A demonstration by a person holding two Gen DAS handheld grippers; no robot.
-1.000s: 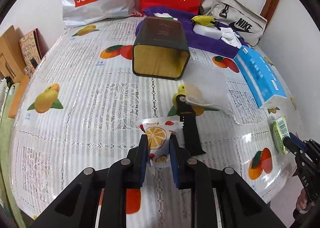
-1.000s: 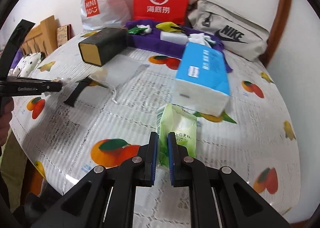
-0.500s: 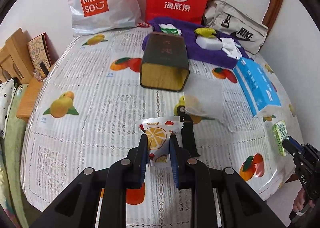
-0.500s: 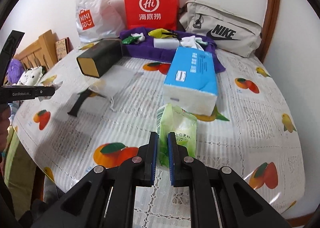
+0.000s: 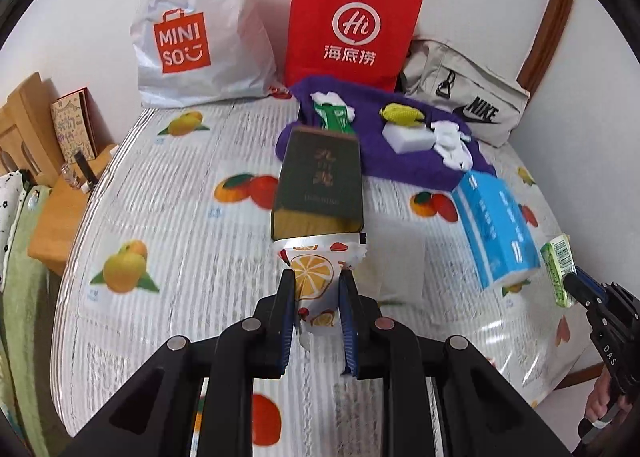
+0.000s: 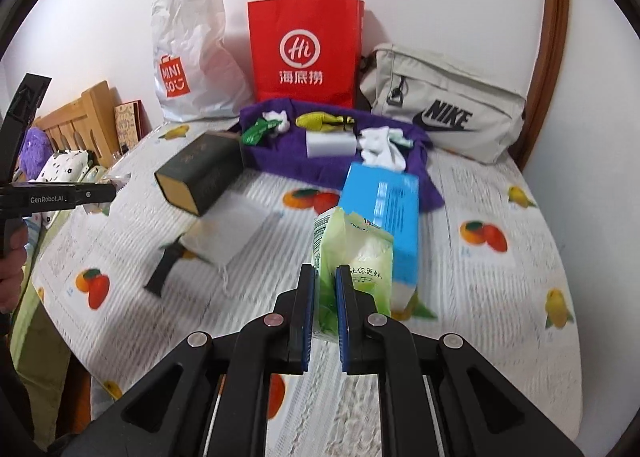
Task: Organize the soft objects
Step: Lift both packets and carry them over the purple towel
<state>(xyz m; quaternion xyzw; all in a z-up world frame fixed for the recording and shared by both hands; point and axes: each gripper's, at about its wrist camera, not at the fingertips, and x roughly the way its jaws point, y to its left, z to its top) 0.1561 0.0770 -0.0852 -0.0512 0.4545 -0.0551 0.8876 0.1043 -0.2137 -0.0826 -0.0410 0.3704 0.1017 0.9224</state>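
Two soft packs are clamped and held off the table: orange-print pouch (image 5: 311,271) in left gripper (image 5: 316,289), green pack (image 6: 354,261) in right gripper (image 6: 325,297); neither is placed on the purple cloth (image 6: 288,159) yet.

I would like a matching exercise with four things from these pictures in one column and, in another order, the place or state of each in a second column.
Things:
1. orange-slice pouch
2. green tissue pack
3. white sponge block
4. dark green box

Places or states:
A. lies on its side on the fruit-print tablecloth
B. clamped in the right gripper
C. rests on the purple cloth
D. clamped in the left gripper

Pairs: 1-D, 2-B, 3-C, 4-A
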